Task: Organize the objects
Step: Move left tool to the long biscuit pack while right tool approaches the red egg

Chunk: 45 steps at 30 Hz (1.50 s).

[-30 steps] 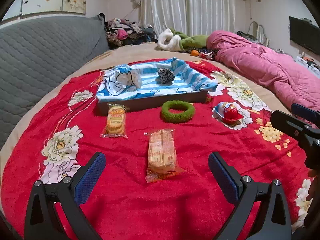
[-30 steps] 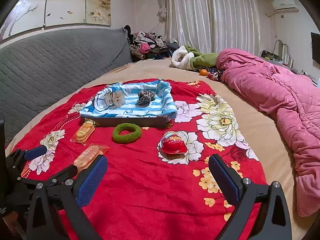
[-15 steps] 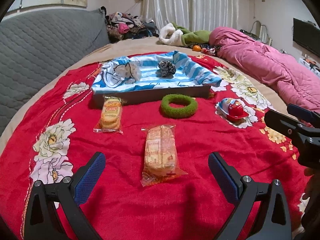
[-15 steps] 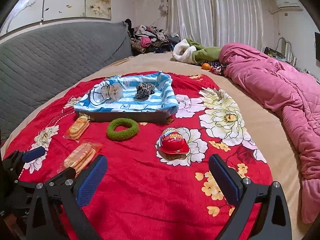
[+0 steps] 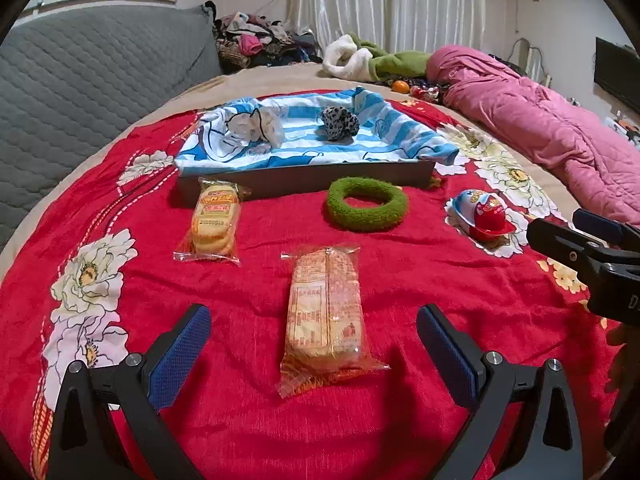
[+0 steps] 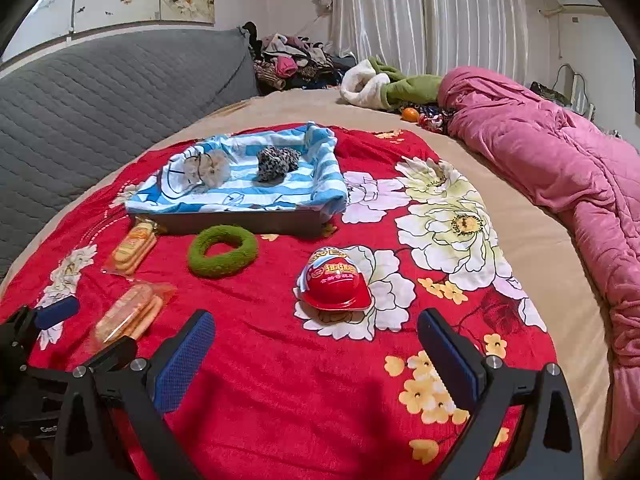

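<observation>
Left wrist view: the left gripper [image 5: 312, 344], jaws spread, has closed in on the nearer biscuit pack [image 5: 326, 312], well short of the tray [image 5: 304, 178]

Right wrist view: the right gripper [image 6: 316, 354], jaws spread, has neared the red capsule toy [image 6: 334, 286], also short of the tray

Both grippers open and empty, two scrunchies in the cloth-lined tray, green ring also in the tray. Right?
Not quite: the green ring is not in the tray. It lies on the red blanket just in front of the tray's near wall, as the left wrist view shows. The rest holds: left gripper and right gripper are open and empty, and two scrunchies sit in the tray.
</observation>
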Available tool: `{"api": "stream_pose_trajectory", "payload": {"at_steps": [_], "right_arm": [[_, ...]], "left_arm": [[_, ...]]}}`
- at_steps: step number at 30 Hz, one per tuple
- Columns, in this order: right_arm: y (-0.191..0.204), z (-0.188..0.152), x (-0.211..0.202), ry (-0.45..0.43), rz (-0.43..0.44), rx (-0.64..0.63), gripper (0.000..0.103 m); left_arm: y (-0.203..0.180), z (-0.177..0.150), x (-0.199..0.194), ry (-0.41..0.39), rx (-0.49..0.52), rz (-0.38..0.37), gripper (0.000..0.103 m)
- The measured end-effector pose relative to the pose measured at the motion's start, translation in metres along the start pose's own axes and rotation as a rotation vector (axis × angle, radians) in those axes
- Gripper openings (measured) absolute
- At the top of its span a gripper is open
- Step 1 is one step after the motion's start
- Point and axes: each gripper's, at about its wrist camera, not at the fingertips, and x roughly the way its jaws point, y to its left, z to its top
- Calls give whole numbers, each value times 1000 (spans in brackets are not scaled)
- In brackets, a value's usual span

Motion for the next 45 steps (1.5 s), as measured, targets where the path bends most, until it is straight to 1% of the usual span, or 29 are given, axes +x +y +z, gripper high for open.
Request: {"api": "stream_pose_trajectory", "payload": {"at_steps": [10,15,22,37,45], "right_arm": [[-9,5,25,38,1,6,102],[-13,10,41,59,0,5,102],[-19,14,60,86,0,14,102],[-20,16,89,141,-10,10,102],[-24,18,96,146,-16,21,102]], "left_arm": [[3,1,17,34,-18,0,102],[5,2,25,60,-29,-12,102],[9,4,36,93,-44,-9,102],[16,11,49,109,-81,-31,102],[15,13,55,124,-76,-35,100]]}}
